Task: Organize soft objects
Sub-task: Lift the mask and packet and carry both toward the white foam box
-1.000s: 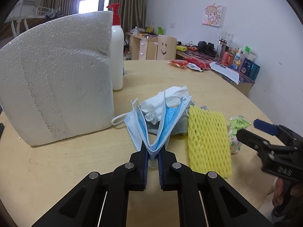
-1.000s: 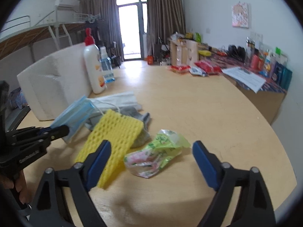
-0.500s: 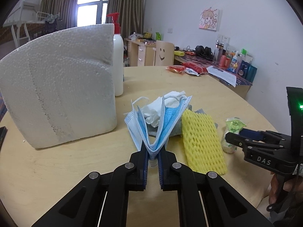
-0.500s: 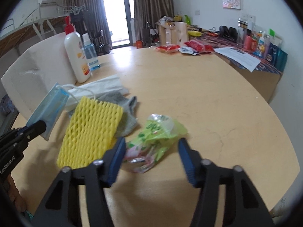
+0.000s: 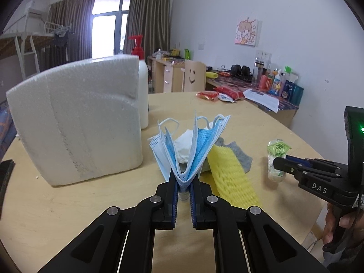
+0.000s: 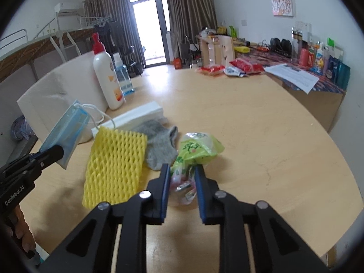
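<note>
My left gripper [image 5: 183, 182] is shut on a folded bunch of blue face masks [image 5: 193, 145] and holds them fanned upward above the round wooden table [image 5: 68, 204]. From the right wrist view the masks [image 6: 66, 129] hang in the left gripper [image 6: 54, 152] at the left. My right gripper [image 6: 183, 170] has its jaws closing around a crinkly green plastic packet [image 6: 195, 147] lying on the table, and the blue pads touch both its sides. In the left wrist view the right gripper [image 5: 279, 163] sits at the packet [image 5: 276, 147].
A yellow foam net [image 6: 116, 159], a grey sock [image 6: 159, 141] and a white tissue pack [image 6: 136, 116] lie left of the packet. A big white styrofoam block [image 5: 79, 122] and a lotion pump bottle [image 6: 107, 77] stand behind. Snack packs [image 6: 227, 68] lie far back.
The right gripper's jaws went from wide apart to closed around the green packet. The left gripper lifted the masks a little, and more of the room shows behind them.
</note>
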Tool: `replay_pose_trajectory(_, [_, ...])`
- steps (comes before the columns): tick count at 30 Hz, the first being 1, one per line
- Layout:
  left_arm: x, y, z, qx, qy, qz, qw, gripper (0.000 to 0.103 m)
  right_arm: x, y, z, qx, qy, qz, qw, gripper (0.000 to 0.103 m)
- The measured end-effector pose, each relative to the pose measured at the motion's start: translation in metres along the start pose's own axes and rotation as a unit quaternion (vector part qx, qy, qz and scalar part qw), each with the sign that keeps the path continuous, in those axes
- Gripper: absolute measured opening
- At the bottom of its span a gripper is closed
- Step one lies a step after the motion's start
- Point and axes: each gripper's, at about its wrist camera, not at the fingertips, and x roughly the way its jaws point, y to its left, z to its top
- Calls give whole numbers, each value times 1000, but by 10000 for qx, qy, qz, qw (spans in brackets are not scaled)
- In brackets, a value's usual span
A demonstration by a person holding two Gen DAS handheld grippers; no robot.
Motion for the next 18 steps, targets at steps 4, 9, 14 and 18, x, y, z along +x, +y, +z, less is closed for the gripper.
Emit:
replay_pose_trajectory(4, [-11, -4, 1, 45, -93, 37, 9999, 10, -16, 4, 1, -95, -242, -7, 9997, 25])
replay_pose_trajectory(9, [-32, -9, 4, 120, -331, 110, 9993, 10, -36, 7, 2, -155, -476, 19, 9987, 25])
replay_pose_trajectory(14, [-60, -12, 11, 256, -686, 198, 9971, 10, -53, 8, 3, -163, -689, 57, 9975, 25])
replay_pose_trajectory(18, [-75, -15, 13, 311, -853, 229, 9956, 10, -66, 8, 4, -160, -841, 62, 9963, 25])
